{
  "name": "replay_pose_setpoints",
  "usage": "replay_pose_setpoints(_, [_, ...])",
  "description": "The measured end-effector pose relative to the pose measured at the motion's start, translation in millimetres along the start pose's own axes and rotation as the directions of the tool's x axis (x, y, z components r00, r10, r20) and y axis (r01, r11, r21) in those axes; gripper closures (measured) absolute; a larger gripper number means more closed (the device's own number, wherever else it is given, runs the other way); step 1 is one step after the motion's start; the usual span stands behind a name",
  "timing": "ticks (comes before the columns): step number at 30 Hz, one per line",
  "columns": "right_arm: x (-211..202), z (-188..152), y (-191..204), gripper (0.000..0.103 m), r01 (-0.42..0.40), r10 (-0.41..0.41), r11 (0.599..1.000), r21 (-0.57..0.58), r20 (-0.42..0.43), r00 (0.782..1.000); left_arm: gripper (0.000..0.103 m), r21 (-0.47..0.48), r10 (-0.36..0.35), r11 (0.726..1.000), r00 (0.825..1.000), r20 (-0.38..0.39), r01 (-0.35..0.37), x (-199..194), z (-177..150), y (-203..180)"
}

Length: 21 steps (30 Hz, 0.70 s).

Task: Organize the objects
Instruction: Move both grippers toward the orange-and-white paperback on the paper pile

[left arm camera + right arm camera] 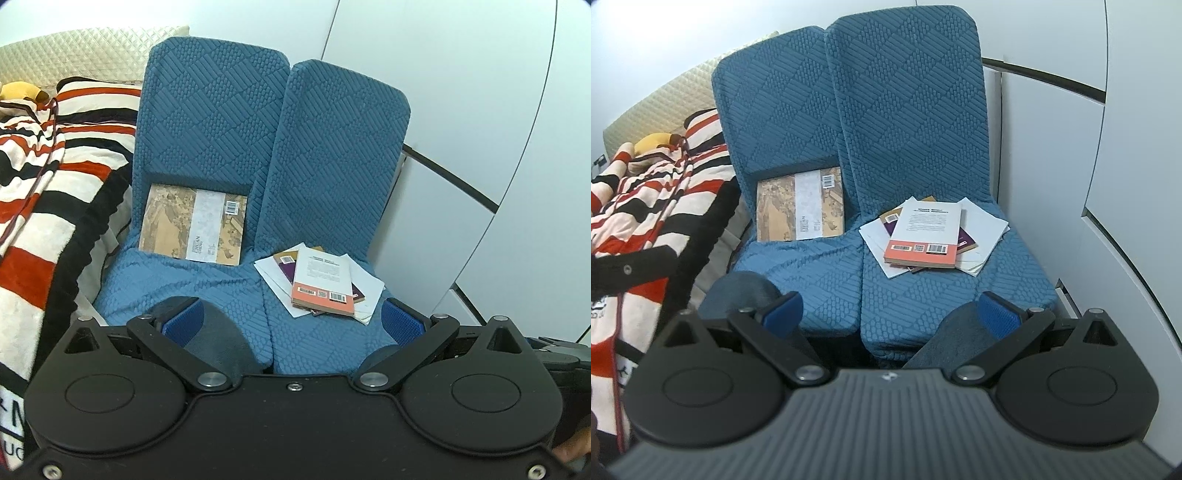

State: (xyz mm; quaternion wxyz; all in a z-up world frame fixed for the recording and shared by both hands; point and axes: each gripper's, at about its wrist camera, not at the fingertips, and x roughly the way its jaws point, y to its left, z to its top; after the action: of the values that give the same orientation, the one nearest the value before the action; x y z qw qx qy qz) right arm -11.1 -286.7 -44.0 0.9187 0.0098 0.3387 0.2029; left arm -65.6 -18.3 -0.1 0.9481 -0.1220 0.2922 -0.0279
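Books sit on two blue, bumpy-cloth seats (207, 291) that stand side by side w/ tall backs. On the left seat, a big flat brown book with an old painting on its cover (194, 225) stands on its long edge at the back of the seat and leans on the seat back. It has a pale band and a barcode near its top right corner.

On the right seat (945, 295) there is a messy pile near the back edge. On top lies a white book with an orange strip and barcodes (322, 278) along its near edge. Under it peeks a purple and brown book (285, 263), and under both lie loose white sheets of paper (365, 284) that fan out left & right. The pile touches nothing on the left seat; the brown book is well apart from it.

The left gripper (291, 323), black w/ blue pads, hangs over the front edge of the seats. Its fingers are spread wide and hold nothing. The right gripper (892, 312) looks the same, also spread wide, nothing between its pads, and is above the front edge of both seats. The pile is a bit past its right finger.

Left of the seats lies a soft blanket with red, black and cream stripes (44, 192), w/ a yellow plush toy (22, 90) at its far end. Behind is a cream quilted headboard (85, 51). Right of the seats are plain white cabinet doors (480, 147).
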Motion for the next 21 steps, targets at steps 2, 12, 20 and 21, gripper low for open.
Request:
replay_pose_setpoints(2, [3,-1,-4,0.000,0.006,-0.006,1.000,0.004,0.006,1.000,0.001,0.001,0.000,1.000,1.000,0.000,0.000,3,-3,2])
replay_pose_setpoints(12, [23,4,-17,0.000,-0.007,0.006,0.999,0.050,0.016,1.000,0.001,-0.008,0.011,1.000,1.000,-0.024,-0.011,29,-9,6])
replay_pose_setpoints(20, [49,12,-21,0.000,0.008,-0.008,0.998,0.065,0.008,1.000,0.001,0.004,0.010,1.000,0.999,-0.040,-0.010,63,-4,13])
replay_pose_setpoints(21, [53,12,-22,0.000,0.011,-0.011,0.998,0.069,0.005,1.000,0.001,0.010,0.011,1.000,0.999,-0.038,-0.010,68,-3,14])
